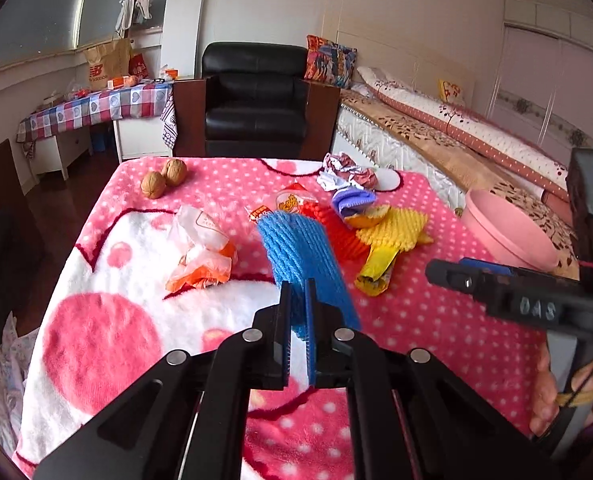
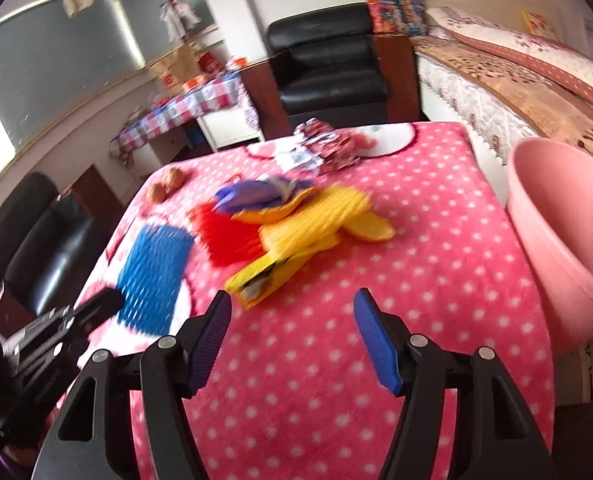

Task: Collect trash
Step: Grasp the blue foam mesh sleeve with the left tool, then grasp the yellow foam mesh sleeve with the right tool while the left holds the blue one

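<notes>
My left gripper (image 1: 297,292) is shut on the near end of a blue foam net sleeve (image 1: 296,248), which stretches away over the pink dotted blanket (image 1: 436,320). The same blue sleeve (image 2: 154,276) lies at the left in the right wrist view, with the left gripper's tip on its near edge. My right gripper (image 2: 292,304) stands open above bare blanket, nothing between its fingers. Just beyond it lies a yellow wrapper (image 2: 264,276), with a yellow foam net (image 2: 316,220), a red foam net (image 2: 224,236) and a purple piece (image 2: 252,194) behind. The pink bin (image 2: 560,232) stands at the right.
Two walnuts (image 1: 163,178) sit at the blanket's far left. A crumpled white and orange plastic bag (image 1: 200,248) lies left of the blue sleeve, and crumpled wrappers (image 1: 346,172) at the far edge. A black armchair (image 1: 256,96) and a bed (image 1: 456,140) stand beyond the table.
</notes>
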{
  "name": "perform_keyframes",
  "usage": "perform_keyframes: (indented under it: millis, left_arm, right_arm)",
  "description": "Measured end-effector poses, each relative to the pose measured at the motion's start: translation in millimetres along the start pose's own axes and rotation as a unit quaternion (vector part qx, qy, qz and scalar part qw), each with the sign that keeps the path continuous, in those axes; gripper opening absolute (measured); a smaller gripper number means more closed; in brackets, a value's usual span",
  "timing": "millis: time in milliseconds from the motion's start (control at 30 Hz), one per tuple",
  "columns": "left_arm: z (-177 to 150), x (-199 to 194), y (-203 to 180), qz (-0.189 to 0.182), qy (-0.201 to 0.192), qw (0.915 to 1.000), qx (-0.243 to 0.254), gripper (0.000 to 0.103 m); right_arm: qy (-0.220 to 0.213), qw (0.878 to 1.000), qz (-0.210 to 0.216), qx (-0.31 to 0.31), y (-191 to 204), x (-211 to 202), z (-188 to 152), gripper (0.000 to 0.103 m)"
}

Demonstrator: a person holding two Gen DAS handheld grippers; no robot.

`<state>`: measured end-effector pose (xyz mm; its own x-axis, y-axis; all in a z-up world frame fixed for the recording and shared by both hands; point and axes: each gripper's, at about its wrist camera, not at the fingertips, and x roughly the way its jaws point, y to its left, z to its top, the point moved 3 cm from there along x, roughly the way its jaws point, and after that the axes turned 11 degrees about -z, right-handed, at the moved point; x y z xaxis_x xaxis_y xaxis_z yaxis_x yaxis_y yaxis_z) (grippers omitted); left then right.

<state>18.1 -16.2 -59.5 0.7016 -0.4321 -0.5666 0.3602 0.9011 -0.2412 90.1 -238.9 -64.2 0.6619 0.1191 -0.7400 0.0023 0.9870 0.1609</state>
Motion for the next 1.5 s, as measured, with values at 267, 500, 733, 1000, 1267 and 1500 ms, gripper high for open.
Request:
perform_keyframes:
  millis: [267,500,733,1000,1267,1500]
  left_arm:
    - [5.8,-10.3,5.5,-0.002,-0.015,0.9999,-0.002,0.005]
    - [5.2,-11.6,10.6,0.002,-0.014,0.9999,-0.007,0.005]
    - [8.2,-12.3,8.4,0.001,-0.016,0.9999,-0.004,0.005]
    - [21.8,-19.0,-7.7,-0.008,-0.032,0.9993,0.015,0.005]
    - [39.9,-18.2,-40.0,-0.026,-0.045,0.9975,0.047,0.005]
    - [54.1,-0.8,-79.0,-0.059,-0.049,0.9950,0.064,0.005]
  right_arm:
    - [0.018,0.999,0.005,0.047,-9.2,24.3,37.6,0.047]
    - [0.048,0.997,-0.004,0.055,-5.6,51.1,46.0,0.031]
    - [0.029,0.998,-0.005,0.058,-14.0,45.7,46.0,0.007]
    - [-0.014,0.999,-0.002,0.050,-24.7,9.4,48.5,0.007]
    - [-0.068,0.996,-0.019,0.059,-50.5,-32.1,46.9,0.007]
    - [-0.095,0.991,-0.045,0.085,-87.2,-55.4,46.3,0.007]
